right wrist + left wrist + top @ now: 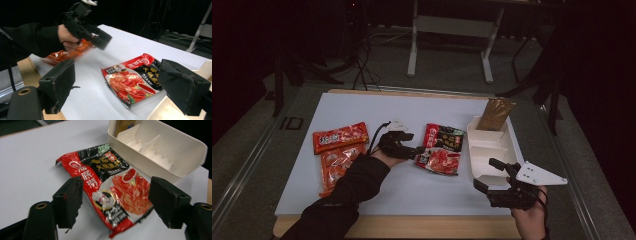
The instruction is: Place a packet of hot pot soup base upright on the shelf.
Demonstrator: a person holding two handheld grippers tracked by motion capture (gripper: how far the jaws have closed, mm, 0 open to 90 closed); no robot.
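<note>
A red-and-black sauce packet (441, 149) lies flat on the white table top, just left of a white divided tray (472, 150). My left gripper (417, 151) reaches it from the left. In the left gripper view its jaws stand open on either side of the packet's (112, 182) near end, without pressing on it. My right gripper (484, 173) hovers open at the tray's near end with nothing between its fingers. The right gripper view has the packet (132, 77) ahead and the left gripper (100, 40) above it.
A brown packet (495, 114) stands in the tray's far compartment. Two orange-red snack packets (340, 137) (337, 162) lie at the table's left. The tray wall (175, 147) rises just beyond the sauce packet. A wooden table edge runs along the front.
</note>
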